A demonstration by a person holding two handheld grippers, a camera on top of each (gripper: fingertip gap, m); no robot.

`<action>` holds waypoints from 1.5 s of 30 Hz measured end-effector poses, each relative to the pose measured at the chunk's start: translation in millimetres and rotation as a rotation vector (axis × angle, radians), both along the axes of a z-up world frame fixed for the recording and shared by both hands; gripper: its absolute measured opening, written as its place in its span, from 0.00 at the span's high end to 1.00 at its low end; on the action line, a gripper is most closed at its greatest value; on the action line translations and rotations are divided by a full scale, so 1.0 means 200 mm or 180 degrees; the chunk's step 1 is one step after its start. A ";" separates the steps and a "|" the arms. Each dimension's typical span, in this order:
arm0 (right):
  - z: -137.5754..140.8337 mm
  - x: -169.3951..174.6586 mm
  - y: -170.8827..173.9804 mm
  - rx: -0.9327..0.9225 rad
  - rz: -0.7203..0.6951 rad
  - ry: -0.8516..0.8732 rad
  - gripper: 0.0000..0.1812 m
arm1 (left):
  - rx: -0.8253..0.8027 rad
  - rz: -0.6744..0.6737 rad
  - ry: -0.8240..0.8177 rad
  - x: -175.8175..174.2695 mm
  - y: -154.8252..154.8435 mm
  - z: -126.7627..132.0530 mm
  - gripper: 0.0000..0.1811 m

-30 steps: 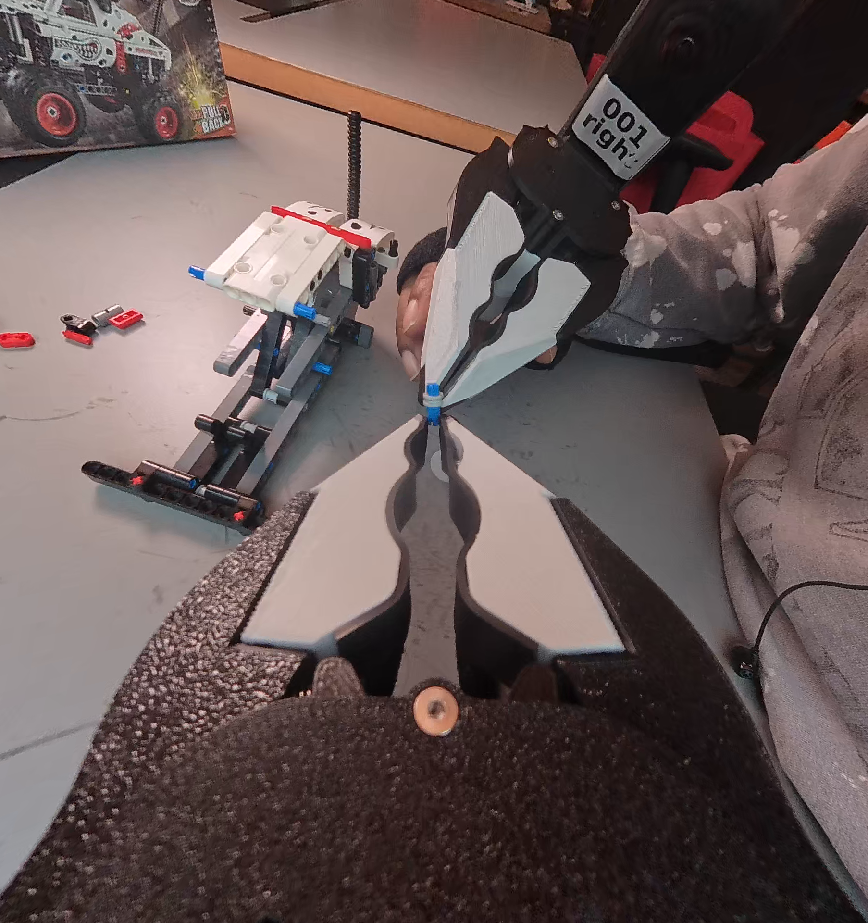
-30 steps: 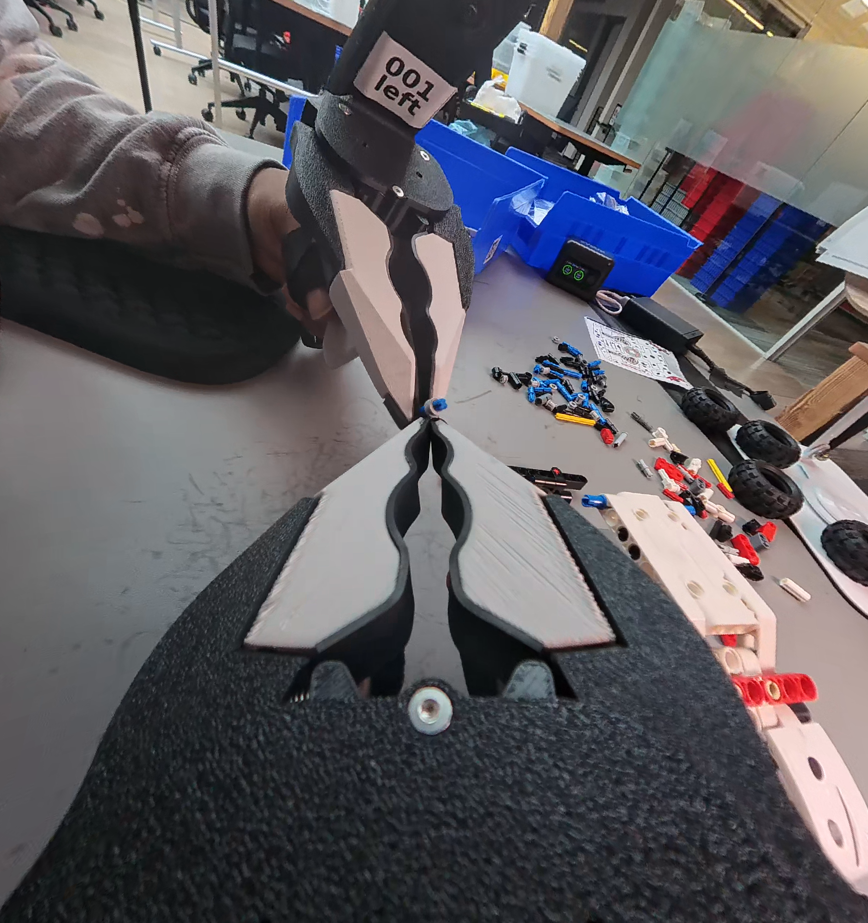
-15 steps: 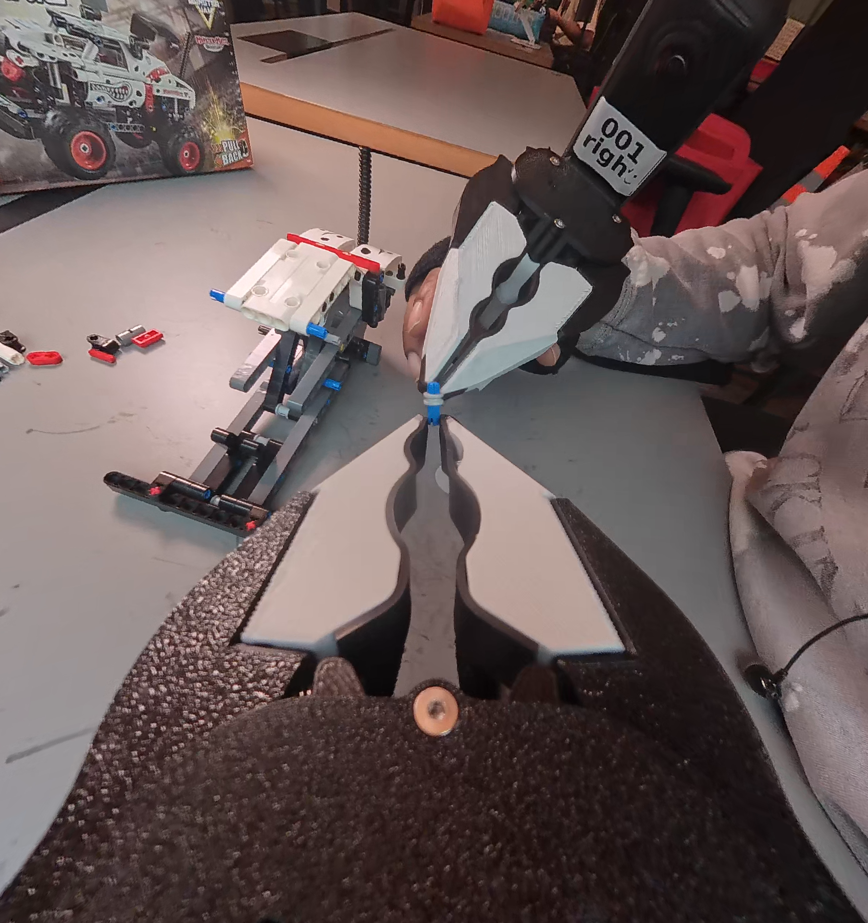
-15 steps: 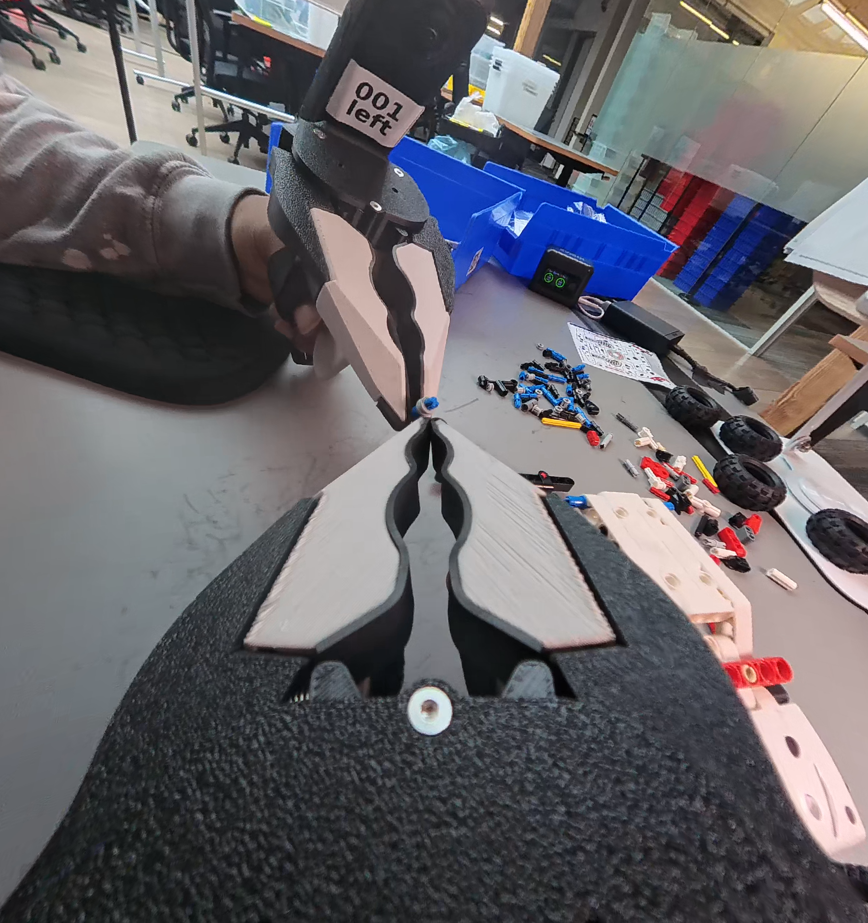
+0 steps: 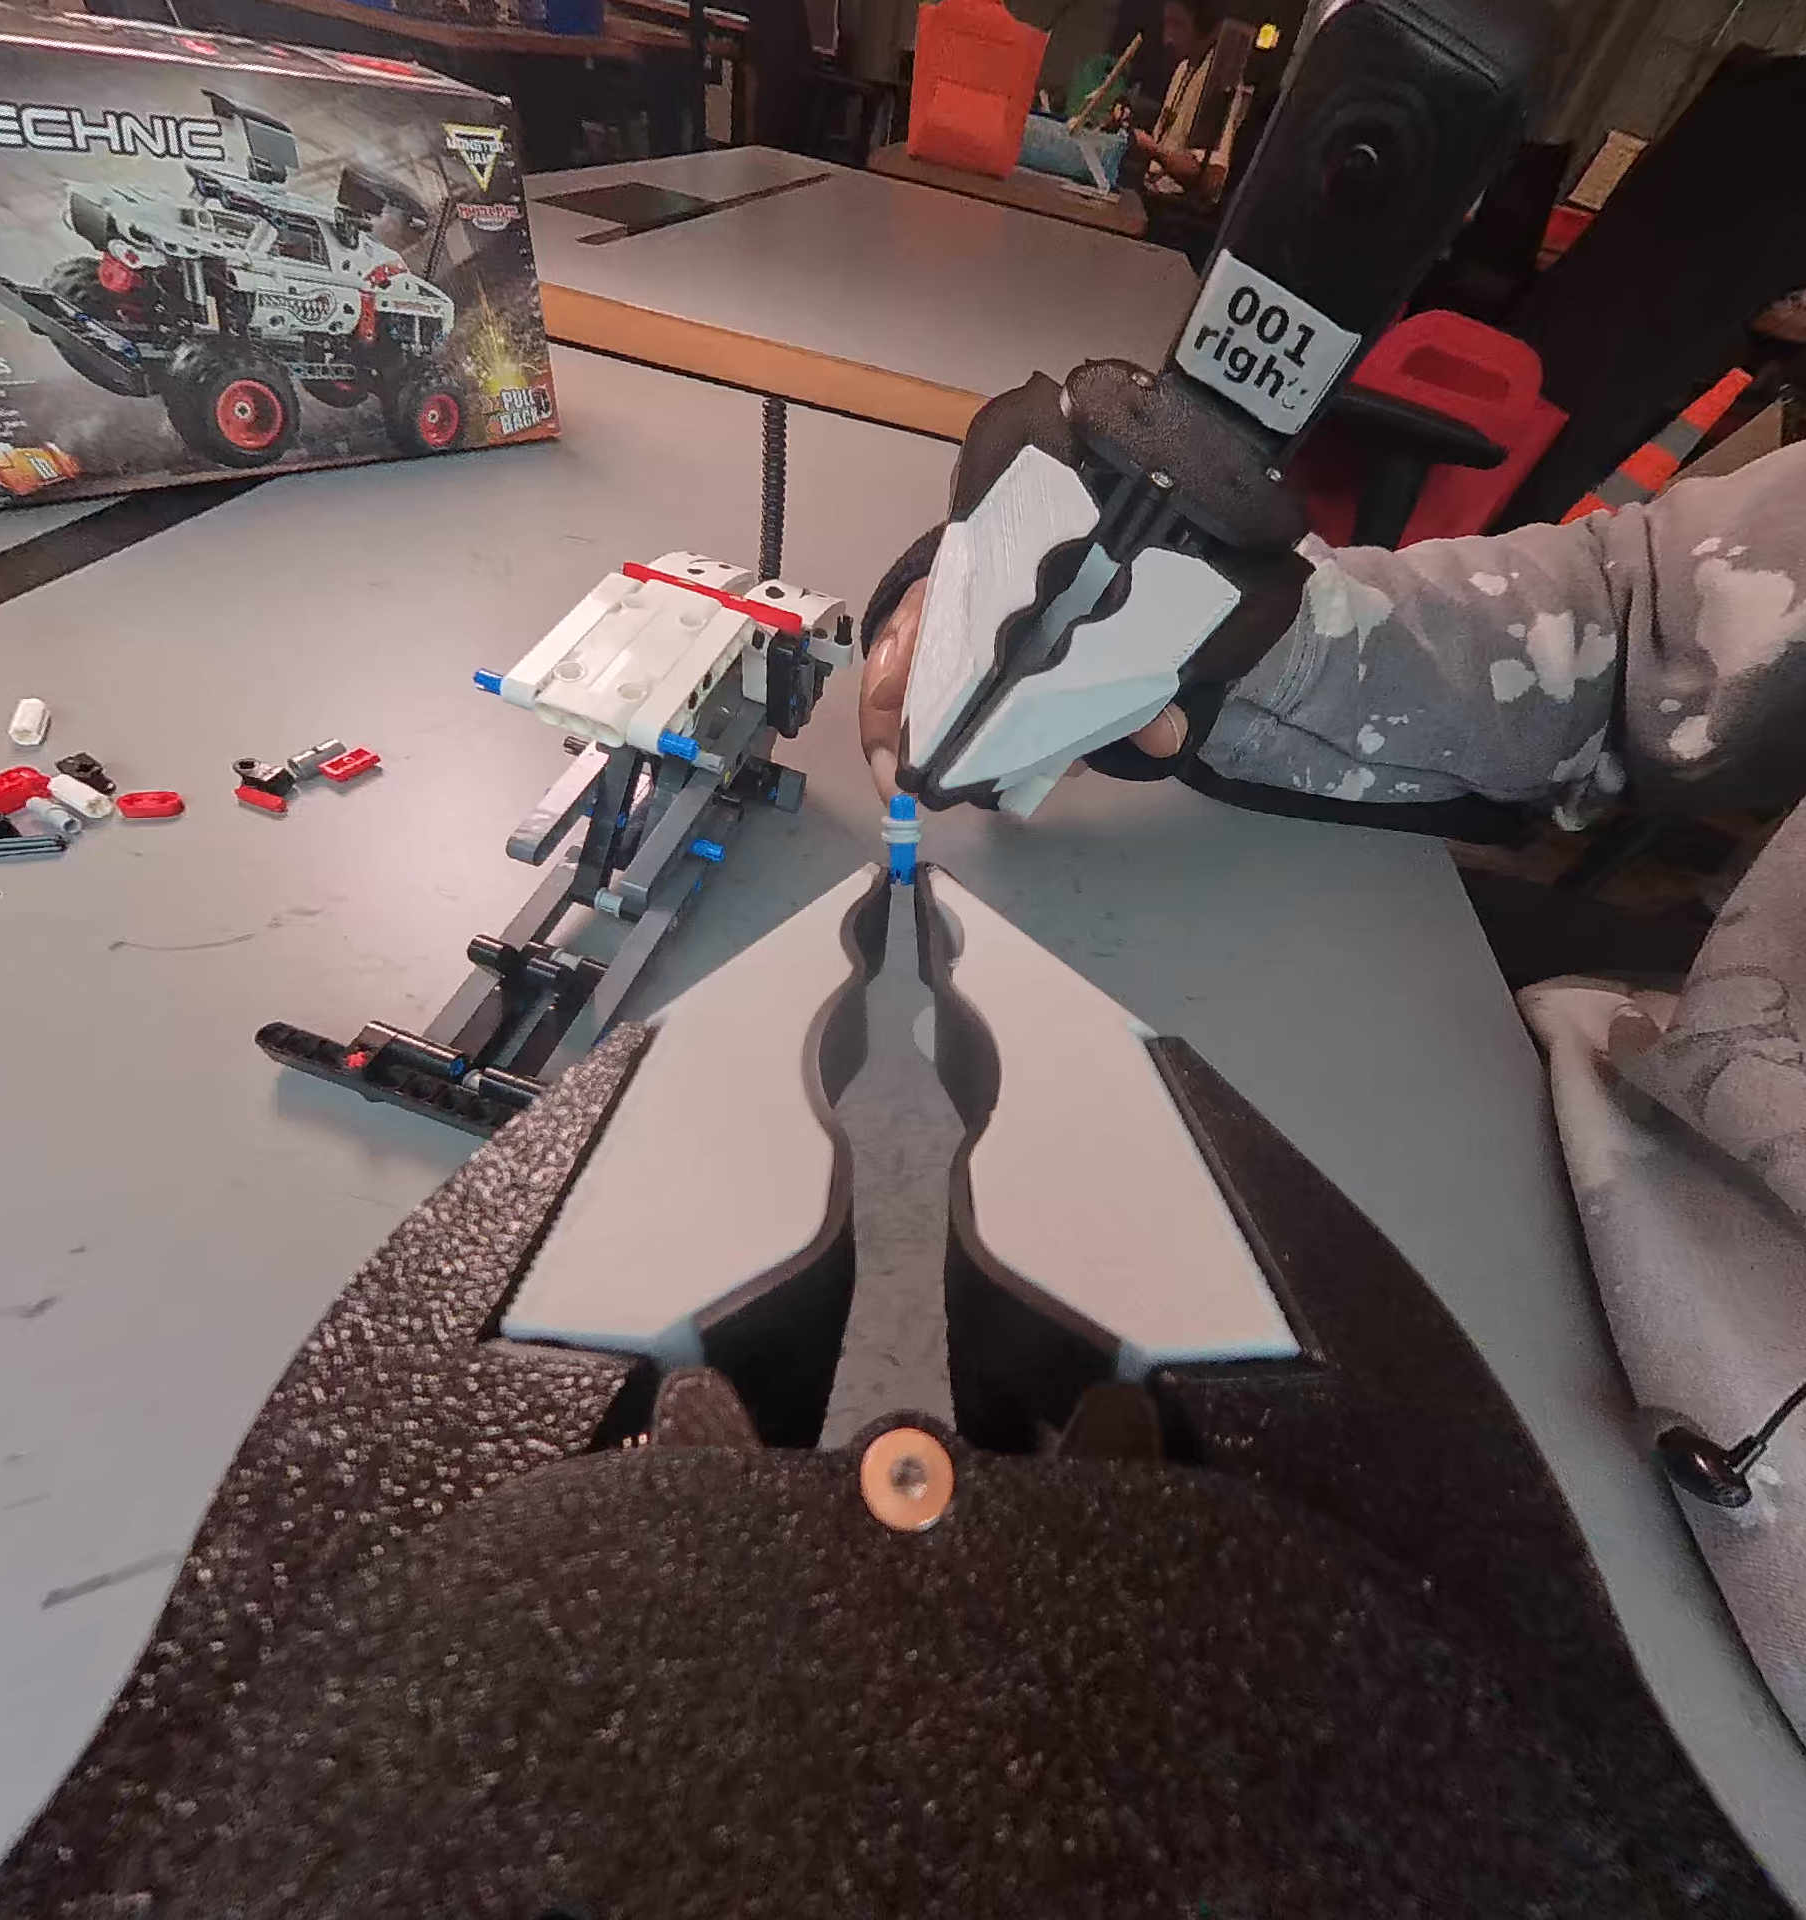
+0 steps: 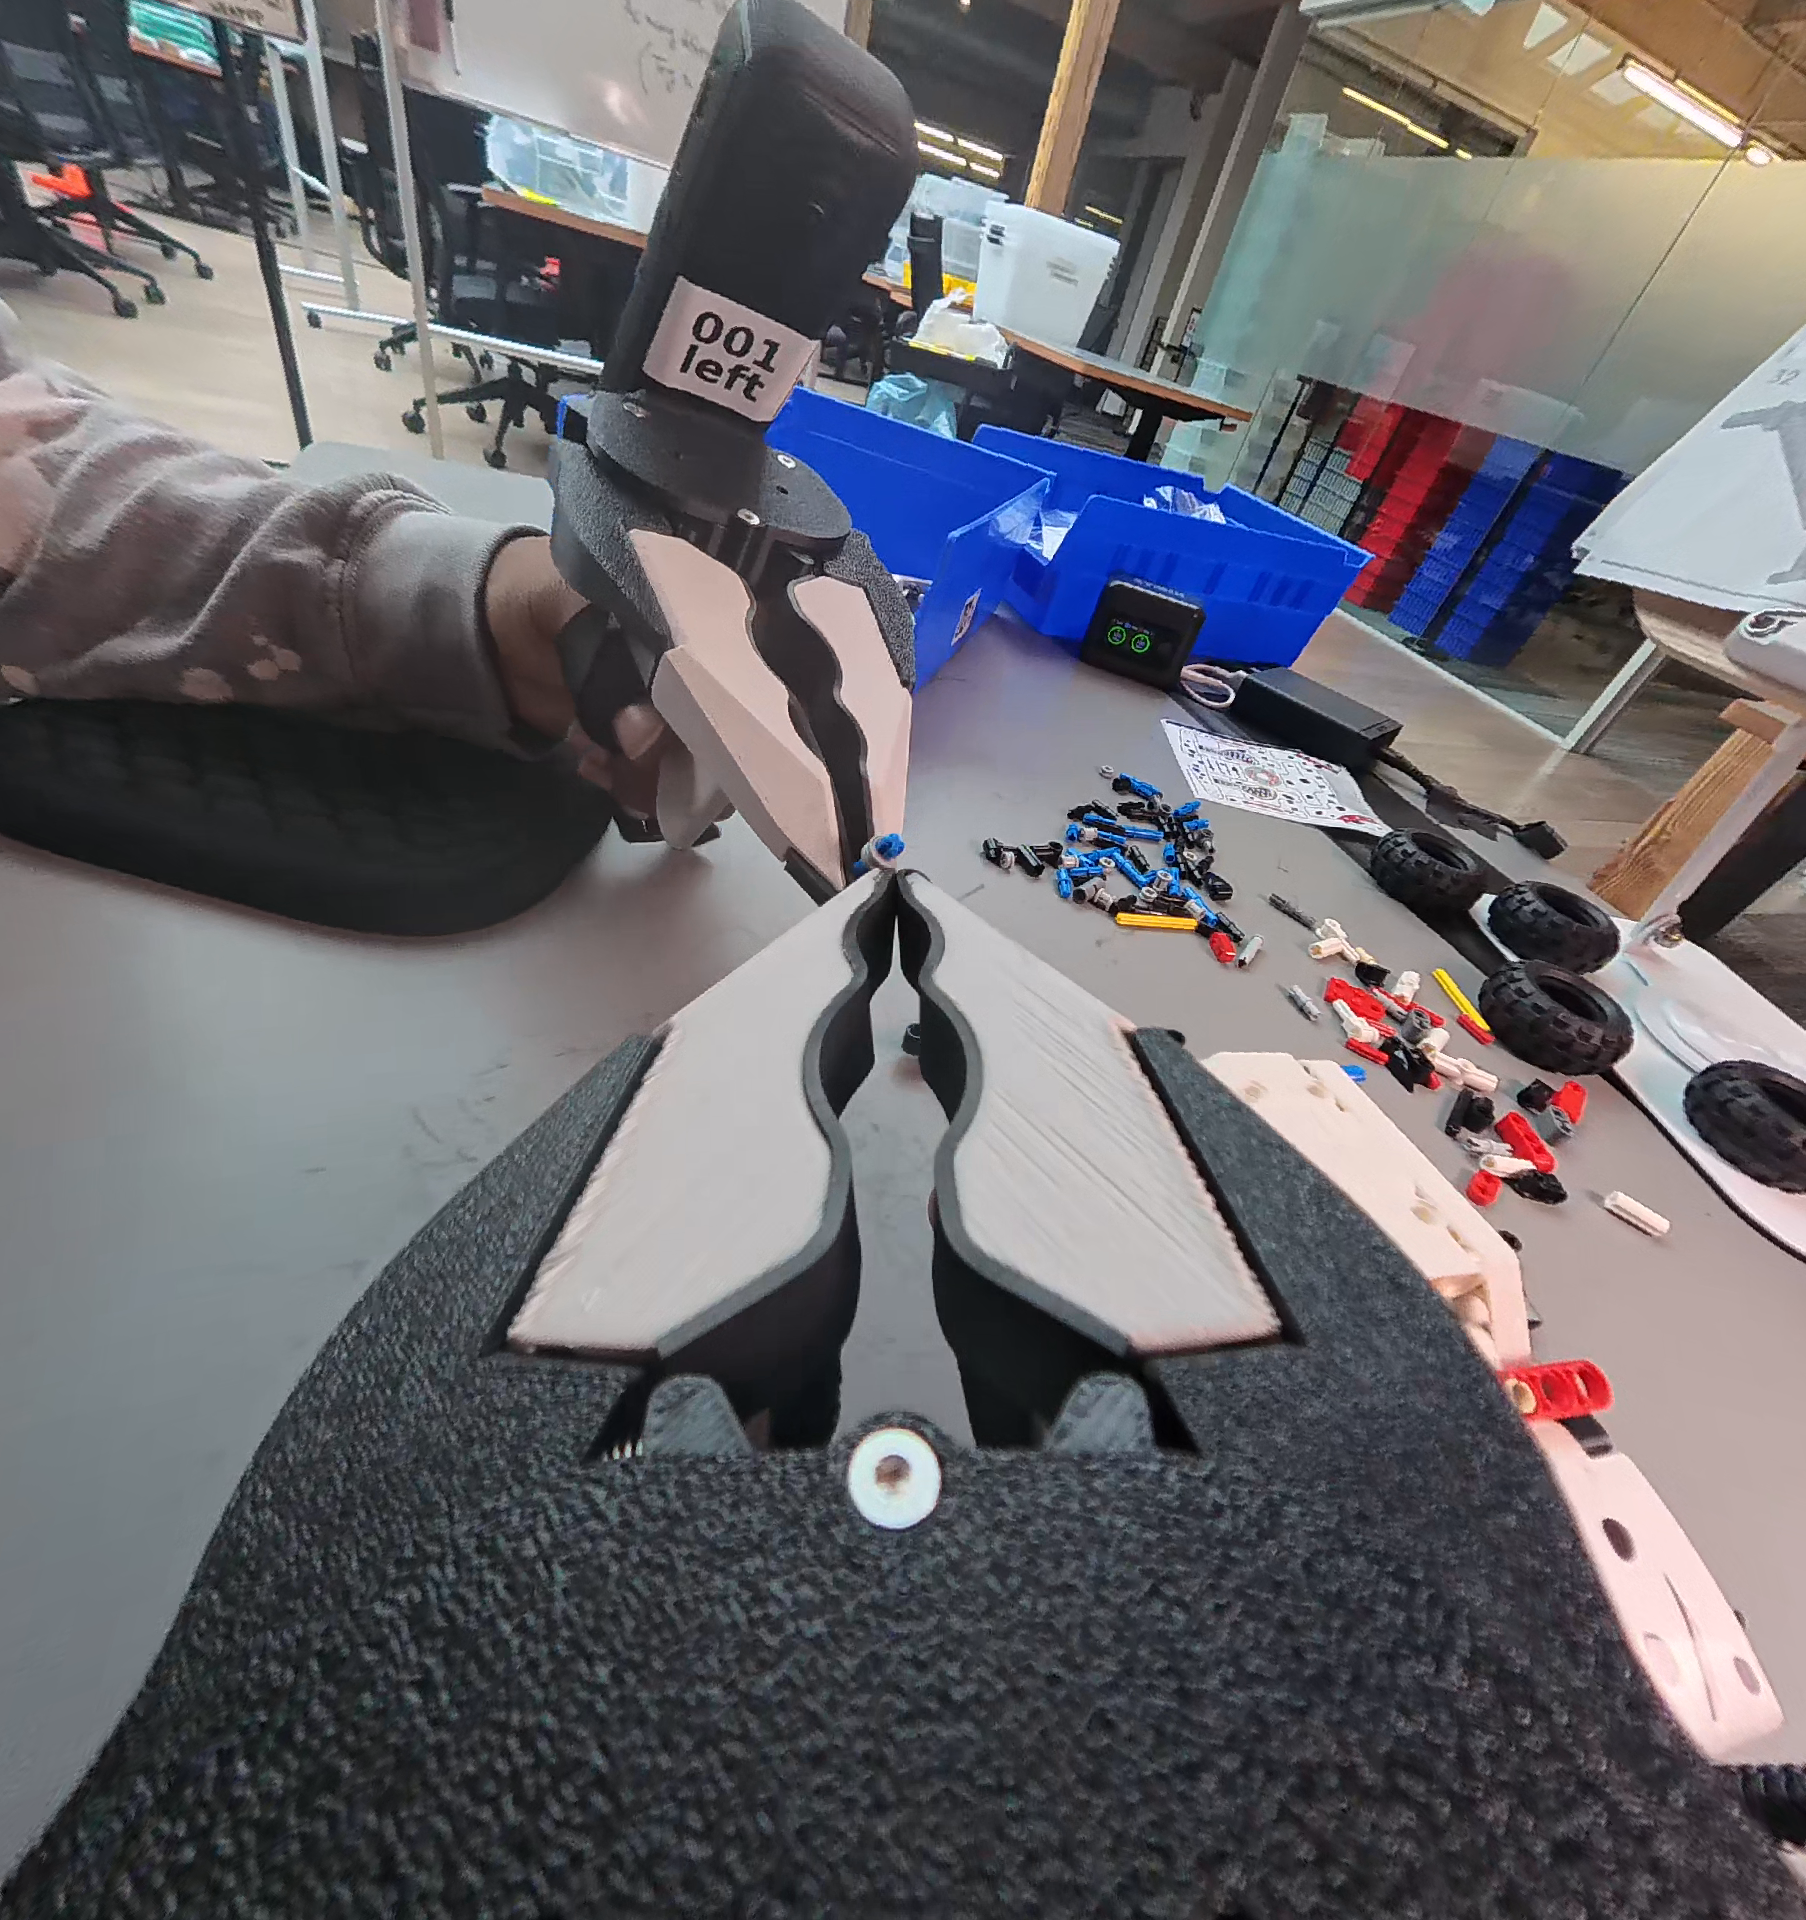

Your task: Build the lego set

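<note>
two grippers met at a tiny blue peg

the left gripper (image 5: 901, 878) had its two fingers pressed together on the bottom of a small blue peg (image 5: 901, 826). the peg stood up out of the tips, and a pale ring (image 5: 901, 830) sat around its middle.

the right gripper (image 5: 914, 795) pointed down at the top of the peg. its fingers looked closed, with the tips right at the peg's top end. i could not tell if it was pinching the peg or only touching it. in the right wrist view, its own tips (image 6: 896, 876) sat together just beside the peg (image 6: 883, 847).

all of this was above a grey table (image 5: 203, 1195). the half-built truck (image 5: 608, 810) lay on the table, near the grippers, to the left in the left wrist view. the set's box (image 5: 234, 270) stood behind it. small loose pieces (image 6: 1138, 862) were spread out on the table, and 4 black tyres (image 6: 1553, 1013) lay past them. blue bins (image 6: 1138, 551) stood at the back.
</note>
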State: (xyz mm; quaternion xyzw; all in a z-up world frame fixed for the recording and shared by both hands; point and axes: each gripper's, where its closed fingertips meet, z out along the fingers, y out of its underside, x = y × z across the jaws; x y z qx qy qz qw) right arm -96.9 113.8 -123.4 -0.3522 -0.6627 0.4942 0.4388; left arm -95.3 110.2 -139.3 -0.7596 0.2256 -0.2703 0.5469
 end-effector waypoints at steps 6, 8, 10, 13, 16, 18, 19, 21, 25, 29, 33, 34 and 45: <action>-0.13 0.03 0.02 0.0111 0.0073 -0.0659 0.90 | -0.0059 0.0082 0.0255 -0.01 0.02 -0.06 0.98; -0.23 0.07 0.03 0.0326 0.0168 -0.1103 0.84 | -0.0090 0.0111 0.0385 -0.01 0.02 -0.08 0.98; -0.31 0.15 0.02 0.0392 0.0327 -0.1580 0.82 | -0.0115 0.0130 0.0549 -0.02 0.03 -0.12 0.98; -0.40 0.20 0.01 0.0390 0.0420 -0.2062 0.81 | -0.0165 0.0125 0.0741 -0.01 0.03 -0.16 0.98; -0.48 0.19 0.00 0.0496 0.0353 -0.2378 0.79 | -0.0193 0.0132 0.0897 -0.02 0.03 -0.20 0.98; -0.54 0.20 0.00 0.0590 0.0298 -0.2573 0.78 | -0.0216 0.0140 0.0952 -0.02 0.03 -0.21 0.98; -0.53 0.19 -0.01 0.0526 0.0293 -0.2576 0.81 | -0.0229 0.0140 0.0965 -0.02 0.03 -0.21 0.98; -0.53 0.19 -0.01 0.0568 0.0258 -0.2623 0.82 | -0.0259 0.0135 0.0990 -0.02 0.03 -0.23 0.98; -0.53 0.17 -0.01 0.0509 0.0150 -0.2625 0.85 | -0.0298 0.0105 0.1046 -0.02 0.02 -0.25 0.98; -0.53 0.17 -0.01 0.0567 0.0161 -0.2544 0.87 | -0.0319 0.0083 0.1079 -0.01 0.02 -0.26 0.98; -0.49 0.16 -0.02 0.0554 0.0261 -0.2161 0.88 | -0.0318 0.0083 0.0999 -0.01 0.02 -0.25 0.98; -0.43 0.15 -0.04 0.0277 0.0340 -0.1939 0.88 | -0.0303 0.0079 0.0901 -0.01 0.02 -0.23 0.98; 0.30 0.19 0.10 -0.3281 0.1591 -0.0219 0.88 | -0.0303 -0.0346 -0.0863 0.08 -0.05 0.10 0.98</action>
